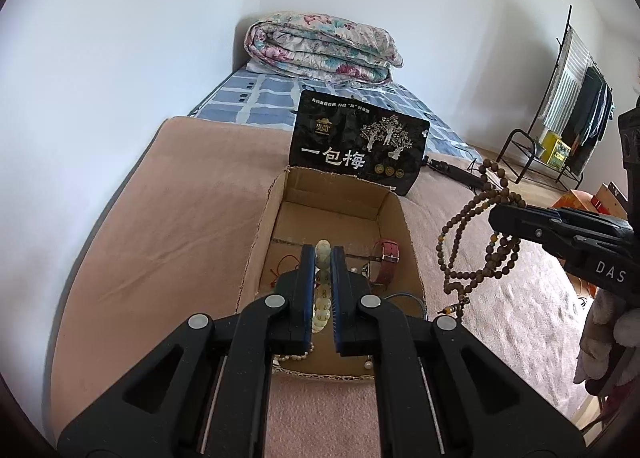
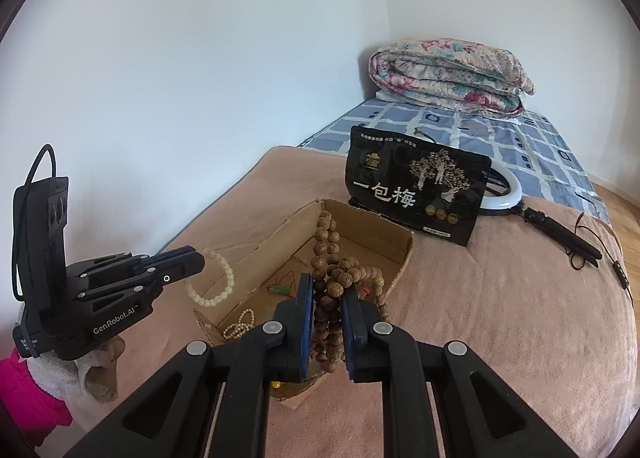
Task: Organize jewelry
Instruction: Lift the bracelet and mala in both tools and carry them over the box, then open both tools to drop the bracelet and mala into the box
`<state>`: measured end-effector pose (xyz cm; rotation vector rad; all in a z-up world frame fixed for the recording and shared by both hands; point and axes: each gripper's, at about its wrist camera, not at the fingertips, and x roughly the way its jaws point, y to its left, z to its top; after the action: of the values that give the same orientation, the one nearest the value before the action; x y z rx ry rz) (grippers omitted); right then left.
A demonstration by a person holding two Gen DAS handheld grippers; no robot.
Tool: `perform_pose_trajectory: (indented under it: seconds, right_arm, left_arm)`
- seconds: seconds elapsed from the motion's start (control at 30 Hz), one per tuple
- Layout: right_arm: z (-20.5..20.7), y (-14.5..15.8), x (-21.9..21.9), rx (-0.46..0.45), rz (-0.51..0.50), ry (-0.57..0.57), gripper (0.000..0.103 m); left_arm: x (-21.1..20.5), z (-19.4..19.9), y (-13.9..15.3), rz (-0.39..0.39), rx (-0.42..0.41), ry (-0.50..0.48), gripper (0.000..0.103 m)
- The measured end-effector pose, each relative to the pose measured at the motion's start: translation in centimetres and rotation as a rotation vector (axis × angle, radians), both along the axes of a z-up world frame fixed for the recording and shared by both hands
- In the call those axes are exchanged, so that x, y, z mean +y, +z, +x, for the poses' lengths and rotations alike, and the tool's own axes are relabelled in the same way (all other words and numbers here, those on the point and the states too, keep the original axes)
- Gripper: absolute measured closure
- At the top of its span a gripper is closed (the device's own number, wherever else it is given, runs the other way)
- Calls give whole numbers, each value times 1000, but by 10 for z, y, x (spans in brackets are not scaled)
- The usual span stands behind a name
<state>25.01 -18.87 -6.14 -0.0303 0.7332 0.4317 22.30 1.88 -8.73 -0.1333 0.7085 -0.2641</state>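
On the pink blanket [image 2: 500, 298] sits an open cardboard box [image 2: 280, 242]. The left gripper [image 1: 322, 258] clamps a pale bead bracelet [image 2: 218, 278], hanging over the box. The right gripper [image 2: 327, 290] pinches wooden prayer beads [image 1: 472, 242], strands dangling vertically.

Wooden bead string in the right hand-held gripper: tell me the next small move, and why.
Probably shift the right hand-held gripper a little toward the cardboard box before letting go. It is shut on the wooden bead string, which in the left wrist view hangs outside the box's wall, over the pink blanket. The left hand-held gripper, shut on the pale bead bracelet, is over the box.
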Motion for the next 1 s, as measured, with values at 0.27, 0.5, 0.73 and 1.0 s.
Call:
perform_pose_trajectory:
  seconds: [0.27,0.5,0.73,1.0]
  right_arm:
    - [26,-10,23,29,19,23,92]
    - [57,-23,39,47,32,22,92]
    - [82,-37,32,69,65,-14,92]
    - [96,-55,20,118,93,-21,65]
  left_arm:
    - [7,6,-6,-17,7,-4,98]
    - [4,21,-11,-41,16,-19,98]
    - [-6,35,-22,-43,30,-42,98]
    - [-15,44,-34,-47,66,-70,98]
